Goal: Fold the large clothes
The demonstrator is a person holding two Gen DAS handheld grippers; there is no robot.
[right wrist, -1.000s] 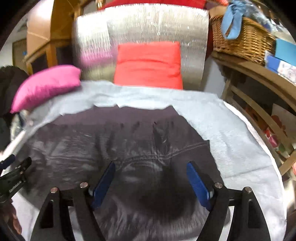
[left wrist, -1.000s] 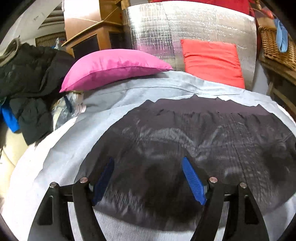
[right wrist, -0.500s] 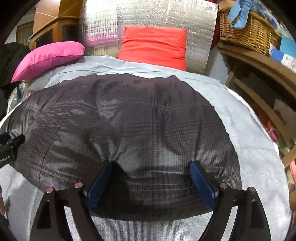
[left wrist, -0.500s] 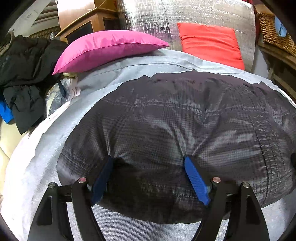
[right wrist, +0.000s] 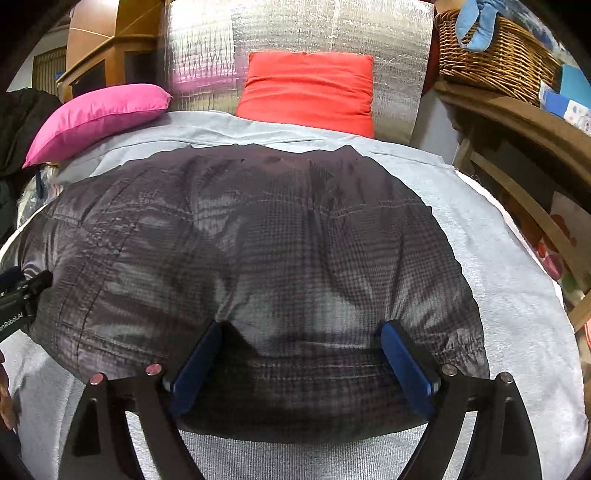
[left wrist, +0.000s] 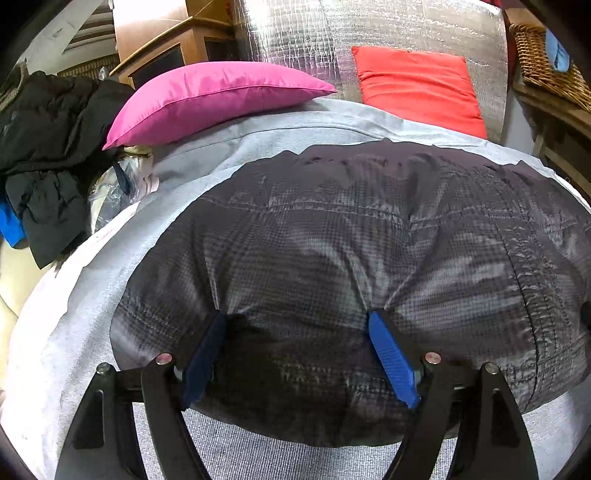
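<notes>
A dark grey checked padded garment [left wrist: 351, 258] lies spread on the light grey bed cover [left wrist: 74, 332]; it also fills the right wrist view [right wrist: 258, 258]. My left gripper [left wrist: 297, 325] is open, its blue pads pressed against the garment's near edge, the fabric bulging between them. My right gripper [right wrist: 301, 332] is open in the same way at the near edge further right. Part of the left gripper [right wrist: 22, 299] shows at the left rim of the right wrist view.
A pink pillow [left wrist: 214, 99] and a red cushion [left wrist: 417, 85] lie at the bed's far end against a silver foil panel [left wrist: 369, 29]. Dark clothes [left wrist: 44, 147] are piled on the left. A wicker basket [right wrist: 495, 55] sits on wooden shelving on the right.
Both grippers have moved forward and down onto the garment's near edge. The garment now looms larger and bulges up between the open fingers.
</notes>
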